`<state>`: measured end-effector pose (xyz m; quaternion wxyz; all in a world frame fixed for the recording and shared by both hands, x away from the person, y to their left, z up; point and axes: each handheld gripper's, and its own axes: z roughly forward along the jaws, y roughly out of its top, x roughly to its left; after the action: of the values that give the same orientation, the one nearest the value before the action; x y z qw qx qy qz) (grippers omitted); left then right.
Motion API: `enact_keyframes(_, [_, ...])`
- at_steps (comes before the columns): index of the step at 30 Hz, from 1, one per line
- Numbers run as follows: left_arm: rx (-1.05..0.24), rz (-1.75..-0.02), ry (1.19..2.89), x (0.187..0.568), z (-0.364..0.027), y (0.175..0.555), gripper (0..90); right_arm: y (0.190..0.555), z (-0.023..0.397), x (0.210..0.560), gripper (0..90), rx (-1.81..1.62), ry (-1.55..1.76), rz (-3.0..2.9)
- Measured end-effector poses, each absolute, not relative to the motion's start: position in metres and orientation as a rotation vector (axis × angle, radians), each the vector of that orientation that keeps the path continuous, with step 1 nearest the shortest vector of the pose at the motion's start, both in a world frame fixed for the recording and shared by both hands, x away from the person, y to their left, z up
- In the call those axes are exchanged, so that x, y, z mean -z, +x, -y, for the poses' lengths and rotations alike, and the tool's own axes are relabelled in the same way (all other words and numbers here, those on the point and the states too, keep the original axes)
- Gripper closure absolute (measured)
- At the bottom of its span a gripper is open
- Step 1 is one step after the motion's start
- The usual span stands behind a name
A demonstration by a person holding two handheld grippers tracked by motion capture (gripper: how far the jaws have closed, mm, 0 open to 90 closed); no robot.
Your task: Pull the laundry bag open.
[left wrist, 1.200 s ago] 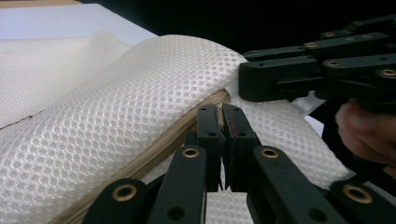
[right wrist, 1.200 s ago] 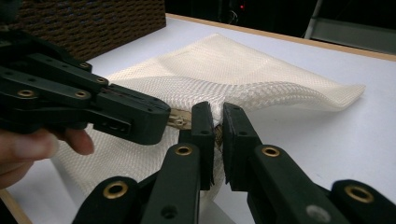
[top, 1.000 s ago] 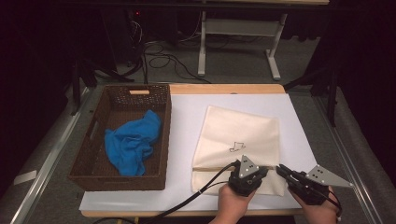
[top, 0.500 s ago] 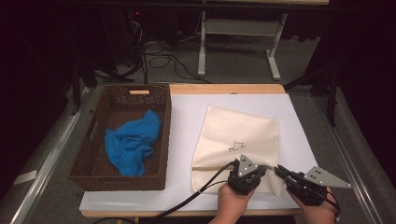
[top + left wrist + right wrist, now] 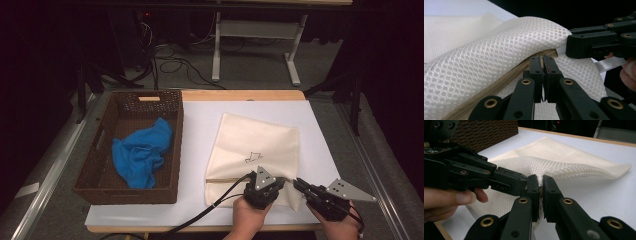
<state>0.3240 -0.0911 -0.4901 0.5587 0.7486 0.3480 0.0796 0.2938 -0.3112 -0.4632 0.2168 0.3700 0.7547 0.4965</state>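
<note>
On the white table (image 5: 200,130), lower right of the frame, left gripper (image 5: 263,187) and right gripper (image 5: 300,186) both pinch the mesh bag (image 5: 255,142) (near its zipper), jaws closed on it

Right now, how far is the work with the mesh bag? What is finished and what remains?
Done so far: both grippers have taken hold. The left gripper is shut at the zipper of the cream mesh bag, and the right gripper is shut on the bag's near edge. In hand: the bag's near end is lifted off the table. Left, probably: opening the zipper, which looks closed. The blue cloth lies in the basket.
</note>
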Motion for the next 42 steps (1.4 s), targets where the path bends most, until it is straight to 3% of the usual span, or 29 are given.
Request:
enact_keyframes(16, [-0.189,-0.827,1.775,0.492,0.088,0.324,87.1,0.294,0.307,0.464,86.4,-1.315,1.014,-2.101])
enact_keyframes(17, [-0.226,-0.903,1.761,0.495,0.083,0.327,87.3,0.293,0.307,0.463,86.6,-1.31,1.012,-2.089])
enact_keyframes(19, [-0.146,-0.985,1.708,0.504,0.065,0.335,87.3,0.293,0.317,0.459,86.5,-1.365,1.042,-2.053])
enact_keyframes(42, [-0.259,-0.889,1.789,0.504,0.052,0.325,86.9,0.294,0.321,0.463,85.8,-1.338,1.059,-2.081])
